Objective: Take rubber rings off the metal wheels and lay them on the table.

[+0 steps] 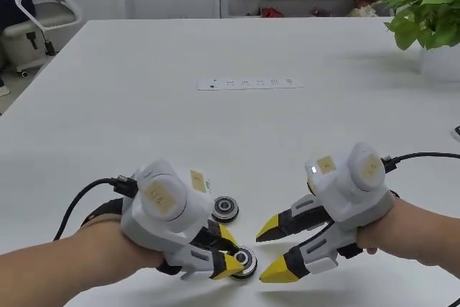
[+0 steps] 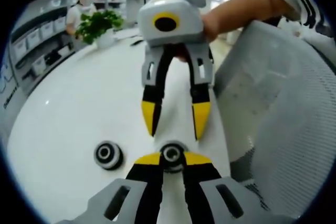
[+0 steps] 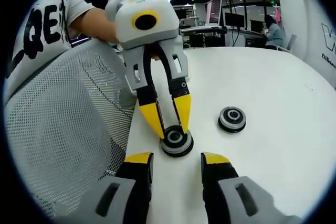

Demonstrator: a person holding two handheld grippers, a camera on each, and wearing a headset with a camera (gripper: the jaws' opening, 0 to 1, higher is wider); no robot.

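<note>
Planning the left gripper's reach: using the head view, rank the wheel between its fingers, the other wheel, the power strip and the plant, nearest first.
1. Wheel, held in the left gripper.
2. Other wheel, just beyond it.
3. Power strip, mid-table.
4. Plant, far right corner.

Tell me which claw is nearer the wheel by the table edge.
Left. The left claw is clamped on the wheel, a tip on either side; the right claw, open, faces it across a small gap.
</note>
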